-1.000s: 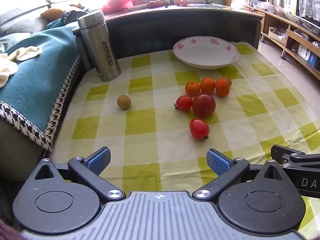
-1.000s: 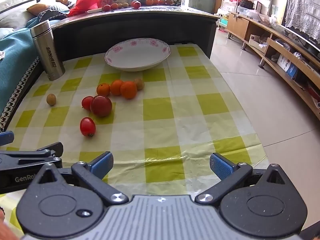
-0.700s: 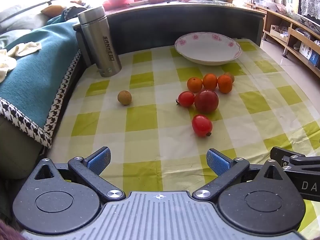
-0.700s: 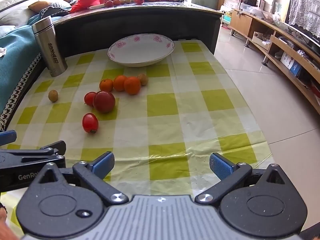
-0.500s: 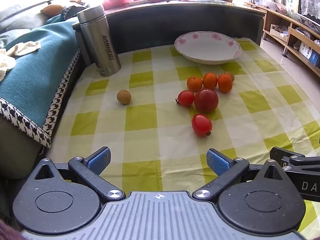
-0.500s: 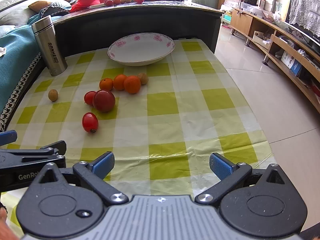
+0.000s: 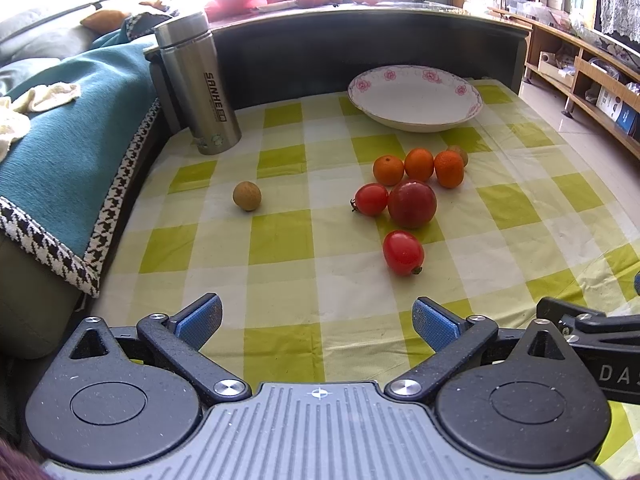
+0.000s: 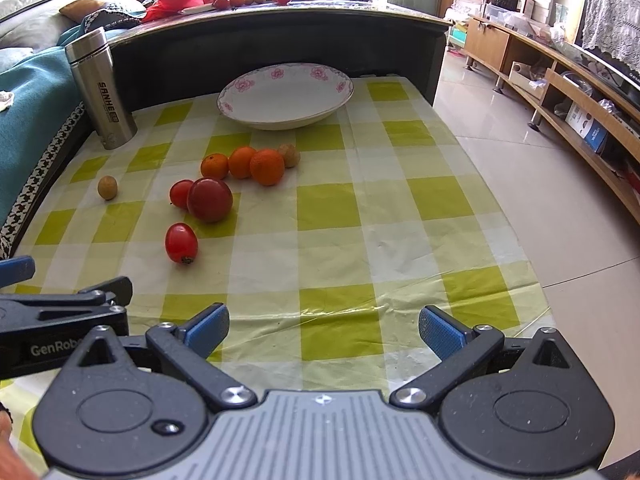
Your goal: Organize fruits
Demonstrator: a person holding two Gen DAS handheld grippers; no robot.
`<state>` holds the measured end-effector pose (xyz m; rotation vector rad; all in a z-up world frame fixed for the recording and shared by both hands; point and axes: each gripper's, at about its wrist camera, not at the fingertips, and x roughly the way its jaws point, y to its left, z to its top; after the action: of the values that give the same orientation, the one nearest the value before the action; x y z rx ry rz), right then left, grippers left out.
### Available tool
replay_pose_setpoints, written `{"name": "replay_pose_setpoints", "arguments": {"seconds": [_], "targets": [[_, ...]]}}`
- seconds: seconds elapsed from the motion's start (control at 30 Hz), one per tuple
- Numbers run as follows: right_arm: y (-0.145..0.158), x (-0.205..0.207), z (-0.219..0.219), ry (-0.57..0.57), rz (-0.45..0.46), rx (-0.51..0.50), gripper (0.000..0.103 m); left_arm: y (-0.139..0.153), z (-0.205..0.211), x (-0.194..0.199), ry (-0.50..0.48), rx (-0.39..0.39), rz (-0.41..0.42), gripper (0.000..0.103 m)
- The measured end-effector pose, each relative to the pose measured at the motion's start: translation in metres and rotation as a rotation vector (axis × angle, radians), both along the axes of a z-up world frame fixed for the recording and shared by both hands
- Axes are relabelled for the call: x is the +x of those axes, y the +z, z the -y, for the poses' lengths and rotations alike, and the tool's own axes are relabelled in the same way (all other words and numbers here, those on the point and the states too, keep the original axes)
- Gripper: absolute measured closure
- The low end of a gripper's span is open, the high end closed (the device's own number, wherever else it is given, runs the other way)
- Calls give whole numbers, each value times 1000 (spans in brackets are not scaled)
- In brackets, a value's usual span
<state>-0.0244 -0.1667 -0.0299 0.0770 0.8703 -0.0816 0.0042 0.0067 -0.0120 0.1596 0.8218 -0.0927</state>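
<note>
Left tongs (image 7: 316, 322) spread wide, nothing between the blue pads, low over the near edge of the worktop (image 7: 280, 240) with its green-and-white check cloth. Right tongs (image 8: 323, 330) likewise wide and empty, alongside on the right; each one's black body visible at the edge of the other's view.

Fruit all loose on the cloth, none in the dish:
- nearest: oval red tomato (image 7: 403, 253), alone, just ahead of the left tongs
- behind it: dark red round fruit (image 7: 412, 204), small red tomato (image 7: 371, 199) touching its left side
- behind that: row of three small oranges (image 7: 419, 165), close together
- brown longan (image 7: 458, 154) tucked at the right end of the row, partly hidden in left view, clear in right view (image 8: 289, 155)
- second longan (image 7: 247, 196) alone, well apart to the left

White plate with pink flower rim (image 7: 416, 98) at the far side of the worktop, behind the oranges. Steel flask marked SANHE (image 7: 198, 84) upright at the far left corner, beside the teal blanket (image 7: 72, 120).
</note>
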Motion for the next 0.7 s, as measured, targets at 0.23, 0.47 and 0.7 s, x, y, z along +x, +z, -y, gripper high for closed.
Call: {"name": "replay_pose_setpoints", "arguments": {"seconds": [0.23, 0.47, 0.7], "targets": [[-2, 3, -1, 13, -6, -1, 0, -1, 2, 1, -5, 16, 13, 1], [-3, 7, -5, 32, -4, -7, 4, -3, -3, 4, 5, 3, 7, 1], [-5, 9, -6, 40, -13, 4, 7, -4, -3, 4, -3, 11, 2, 1]]}}
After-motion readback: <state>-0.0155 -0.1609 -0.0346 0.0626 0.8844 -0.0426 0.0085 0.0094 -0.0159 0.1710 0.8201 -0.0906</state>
